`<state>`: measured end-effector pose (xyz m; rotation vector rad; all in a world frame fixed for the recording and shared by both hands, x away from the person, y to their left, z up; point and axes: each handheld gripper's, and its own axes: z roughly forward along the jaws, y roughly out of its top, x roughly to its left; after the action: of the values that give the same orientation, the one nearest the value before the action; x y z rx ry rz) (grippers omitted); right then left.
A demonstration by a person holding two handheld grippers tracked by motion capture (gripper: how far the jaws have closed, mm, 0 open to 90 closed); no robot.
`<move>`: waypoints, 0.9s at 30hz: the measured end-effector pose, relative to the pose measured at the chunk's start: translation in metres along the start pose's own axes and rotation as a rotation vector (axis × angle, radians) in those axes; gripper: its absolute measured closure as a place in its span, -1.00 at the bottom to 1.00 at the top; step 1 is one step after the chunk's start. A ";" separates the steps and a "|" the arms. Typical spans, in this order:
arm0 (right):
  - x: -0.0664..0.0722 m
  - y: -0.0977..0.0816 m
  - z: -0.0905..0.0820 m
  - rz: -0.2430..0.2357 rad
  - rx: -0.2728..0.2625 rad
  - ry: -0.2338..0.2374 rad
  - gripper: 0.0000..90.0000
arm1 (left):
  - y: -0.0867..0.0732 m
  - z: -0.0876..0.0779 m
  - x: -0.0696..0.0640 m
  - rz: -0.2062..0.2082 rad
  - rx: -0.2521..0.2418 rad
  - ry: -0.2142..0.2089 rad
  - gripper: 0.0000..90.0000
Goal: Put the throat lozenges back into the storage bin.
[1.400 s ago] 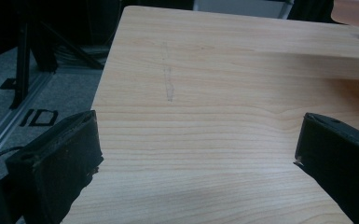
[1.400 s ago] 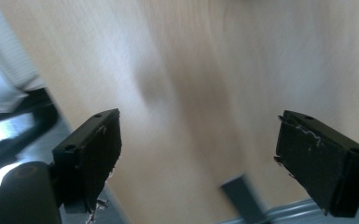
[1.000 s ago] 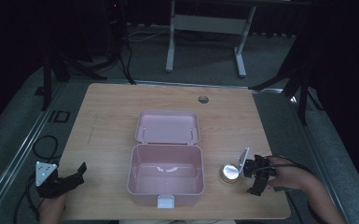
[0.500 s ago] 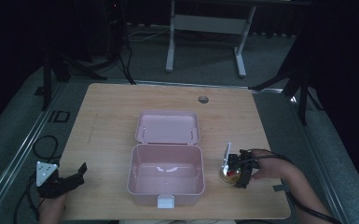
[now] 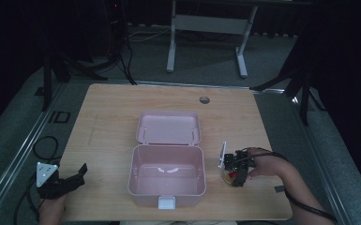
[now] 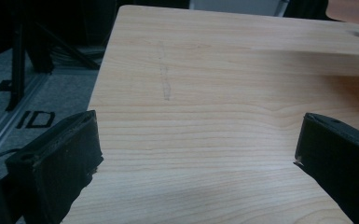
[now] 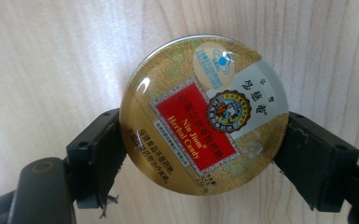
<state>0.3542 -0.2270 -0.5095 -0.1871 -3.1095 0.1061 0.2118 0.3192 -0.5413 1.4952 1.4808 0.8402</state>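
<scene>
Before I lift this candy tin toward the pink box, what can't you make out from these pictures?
- High view: candy tin mostly covered by the right gripper; label too small.
- Right gripper view: tin's underside hidden, and whether the jaws press its rim.
- High view: pink box front wall hides its near floor.
- Left gripper view: box cut off.

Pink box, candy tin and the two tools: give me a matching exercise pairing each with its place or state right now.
Things:
1. pink box
2. candy tin
3. left tool
4. right tool

States:
A. jaws wide apart over bare wood at the table's near left corner
B. lid laid back, open at the table's middle
C. round, gold and red, flat on the wood between two jaws
D. jaws at either side of the tin, right of the box

Pairs: 1-B, 2-C, 3-A, 4-D
</scene>
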 end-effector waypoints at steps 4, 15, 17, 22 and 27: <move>0.004 -0.004 -0.013 0.001 -0.013 0.018 -0.56 | 0.000 0.000 0.000 0.002 0.000 0.002 -0.98; 0.025 -0.008 -0.057 0.005 -0.026 0.010 -0.55 | 0.000 0.000 0.000 0.000 -0.001 0.004 -0.98; 0.030 -0.007 -0.065 0.006 -0.023 0.011 -0.55 | 0.000 0.000 0.000 0.000 0.000 0.003 -0.98; 0.041 -0.005 -0.088 0.000 -0.050 -0.003 -0.55 | 0.001 0.000 0.000 -0.001 0.000 0.003 -0.98; 0.047 0.002 -0.102 0.001 -0.063 -0.017 -0.55 | 0.001 0.000 0.000 -0.003 -0.001 0.004 -0.98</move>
<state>0.3104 -0.2126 -0.4070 -0.1899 -3.1318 0.0101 0.2118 0.3192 -0.5406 1.4910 1.4852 0.8424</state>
